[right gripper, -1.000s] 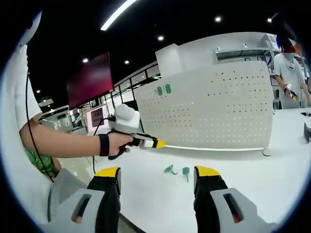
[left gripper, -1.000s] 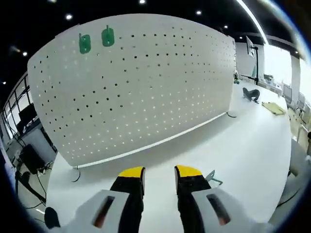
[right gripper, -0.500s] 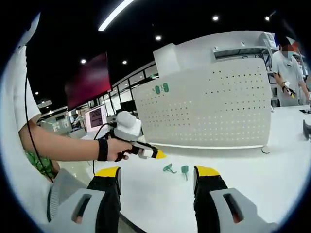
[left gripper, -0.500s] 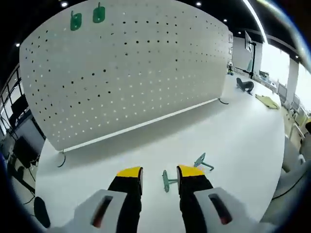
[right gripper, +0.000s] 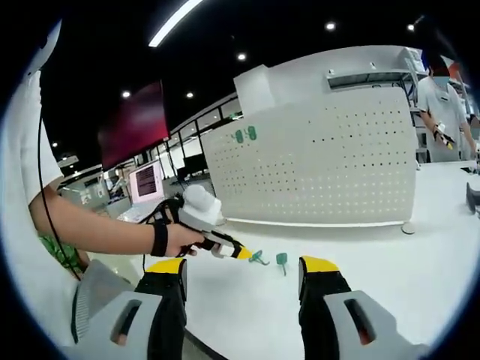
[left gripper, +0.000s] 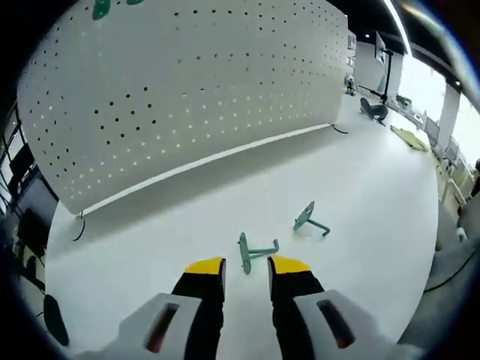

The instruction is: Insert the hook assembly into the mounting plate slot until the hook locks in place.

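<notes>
Beyond my work the white table [left gripper: 375, 187] runs off to its far end, where a dark object [left gripper: 371, 110] and a flat yellow-green piece [left gripper: 409, 137] lie well apart from everything else, too small for me to say what they are. In my right gripper view a dark red screen [right gripper: 131, 121] hangs high, with a lit pinkish monitor [right gripper: 146, 182] below it. A person in a white shirt [right gripper: 437, 94] stands at the far right by the table.
</notes>
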`<action>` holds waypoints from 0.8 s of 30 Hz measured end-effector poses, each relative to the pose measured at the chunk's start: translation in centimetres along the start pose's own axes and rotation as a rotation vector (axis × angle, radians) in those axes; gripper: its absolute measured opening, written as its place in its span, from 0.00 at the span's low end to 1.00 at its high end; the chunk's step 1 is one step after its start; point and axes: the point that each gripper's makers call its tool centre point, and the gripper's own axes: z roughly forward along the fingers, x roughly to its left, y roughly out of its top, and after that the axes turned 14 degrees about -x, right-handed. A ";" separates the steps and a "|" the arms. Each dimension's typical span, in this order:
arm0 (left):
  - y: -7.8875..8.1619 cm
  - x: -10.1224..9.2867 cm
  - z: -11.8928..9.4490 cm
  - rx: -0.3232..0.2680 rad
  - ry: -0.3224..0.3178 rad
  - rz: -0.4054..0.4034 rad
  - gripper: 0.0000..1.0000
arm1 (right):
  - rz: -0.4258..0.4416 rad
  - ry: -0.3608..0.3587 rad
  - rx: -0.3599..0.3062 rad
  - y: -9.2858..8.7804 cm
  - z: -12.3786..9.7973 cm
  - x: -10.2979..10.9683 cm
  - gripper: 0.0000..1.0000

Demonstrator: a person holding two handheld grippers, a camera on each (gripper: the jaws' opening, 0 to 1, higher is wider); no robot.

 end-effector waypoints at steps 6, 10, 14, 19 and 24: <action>-0.9 0.1 0.3 0.027 -0.004 -0.015 0.23 | 0.002 0.007 0.007 -0.1 0.2 0.0 0.61; -1.1 -0.1 0.6 0.033 -0.011 -0.007 0.22 | 0.006 0.005 0.017 -0.4 0.2 -0.2 0.61; -1.3 -0.2 1.0 0.040 -0.007 -0.004 0.18 | 0.010 0.002 0.019 -0.4 0.1 -0.2 0.61; -1.5 -0.2 1.4 0.045 -0.001 -0.001 0.16 | 0.008 -0.005 0.024 -0.5 0.1 -0.5 0.61; -1.5 -0.2 1.8 0.054 -0.006 -0.009 0.16 | 0.009 -0.011 0.025 -0.5 0.1 -0.6 0.61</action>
